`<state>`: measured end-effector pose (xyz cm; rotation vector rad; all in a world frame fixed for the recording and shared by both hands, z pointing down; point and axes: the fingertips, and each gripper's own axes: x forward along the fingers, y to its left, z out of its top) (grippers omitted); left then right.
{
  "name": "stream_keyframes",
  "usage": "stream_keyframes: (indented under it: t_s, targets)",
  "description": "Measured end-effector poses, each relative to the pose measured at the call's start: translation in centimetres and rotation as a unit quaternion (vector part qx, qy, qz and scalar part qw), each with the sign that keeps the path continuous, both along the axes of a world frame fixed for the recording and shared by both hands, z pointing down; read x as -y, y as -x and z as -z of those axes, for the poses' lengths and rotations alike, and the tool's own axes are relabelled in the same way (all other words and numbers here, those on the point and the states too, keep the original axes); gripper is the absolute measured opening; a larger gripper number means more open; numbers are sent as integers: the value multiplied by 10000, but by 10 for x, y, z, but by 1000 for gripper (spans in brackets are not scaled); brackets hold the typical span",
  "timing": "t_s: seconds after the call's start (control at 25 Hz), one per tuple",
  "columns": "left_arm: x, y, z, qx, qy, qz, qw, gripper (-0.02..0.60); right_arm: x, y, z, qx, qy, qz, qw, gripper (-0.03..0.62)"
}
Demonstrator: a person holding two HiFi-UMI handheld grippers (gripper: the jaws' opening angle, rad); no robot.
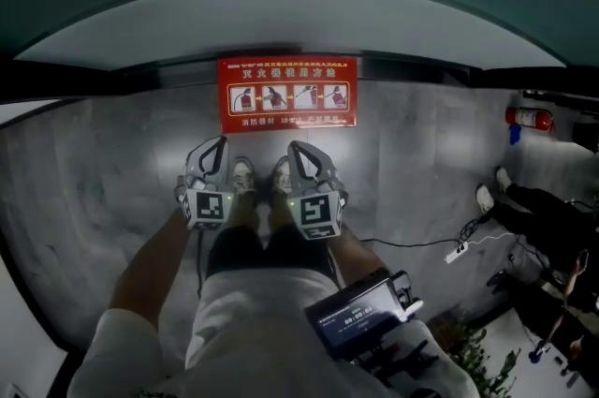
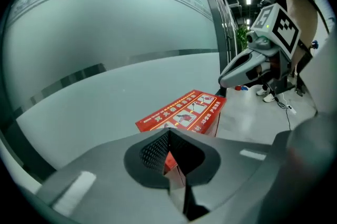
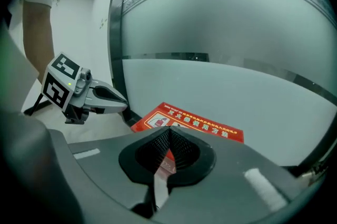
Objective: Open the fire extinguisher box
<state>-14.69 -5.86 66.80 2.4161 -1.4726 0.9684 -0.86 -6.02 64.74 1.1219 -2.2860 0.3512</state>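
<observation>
1. The fire extinguisher box (image 1: 287, 94) is a low, flat-topped box. Its top is red, with lines of white characters and a white-framed strip of four small pictures.
2. It stands on the grey floor (image 1: 103, 190), at the far edge where the floor meets the frosted glass wall (image 1: 281, 22). It is straight in front of the person's shoes (image 1: 243, 173).
3. The red top lies flat and closed on the box, so nothing inside can be seen.
4. In the left gripper view the box (image 2: 184, 110) shows beyond the tips, with one paler side face turned to the camera. In the right gripper view only its red top (image 3: 189, 124) is seen.
5. The left tongs (image 1: 215, 148) are fully closed. In their own view the two ribbed pads (image 2: 155, 152) meet tip to tip and hold nothing.
6. The right tongs (image 1: 299, 151) are also closed, pad against pad (image 3: 181, 150), with nothing gripped.
7. Both tongs point towards the box from above, side by side and apart from each other. Neither touches the box.
8. At the right edge of the floor lies a red fire extinguisher (image 1: 530, 118). Nearer to the person there is a white power strip (image 1: 456, 252) on a black cable.
9. A dark device with a lit screen (image 1: 360, 316) is at the person's waist.
</observation>
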Motion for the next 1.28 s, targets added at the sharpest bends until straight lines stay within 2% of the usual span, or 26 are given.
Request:
stream_keyframes:
  t_s: [0.2, 0.4, 0.52, 0.56, 0.64, 0.72, 0.96, 1.08, 1.28]
  targets:
    - [-3, 7, -45, 209, -193, -199, 9994, -2, -2, 12, -44, -119, 148, 237, 9995, 14]
    - [-10, 15, -70, 575, -58, -336, 9978, -2, -5, 20, -70, -131, 280, 300, 9991, 14]
    - [-11, 17, -84, 888, -78, -562, 9944, 2, -5, 23, -77, -158, 281, 329, 9989, 14]
    - [-11, 17, -89, 1033, -90, -670, 9924, 35, -5, 23, -79, -162, 283, 323, 9989, 14]
    - [-10, 17, -98, 1381, -133, -861, 9866, 118, -5, 23, -82, -169, 298, 290, 9990, 14]
    - [-6, 19, -106, 1772, -234, -1002, 9788, 160, -6, 21, -83, -171, 312, 245, 9991, 14]
    - [14, 9, -114, 2608, -769, -1529, 9501, 215, -12, 16, -89, -169, 372, 135, 9991, 14]
    - [18, 4, -114, 2828, -924, -1779, 9380, 232, -13, 14, -88, -180, 369, 100, 9991, 14]
    - [17, 2, -114, 2873, -895, -1944, 9336, 232, -13, 9, -87, -211, 357, 38, 9991, 14]
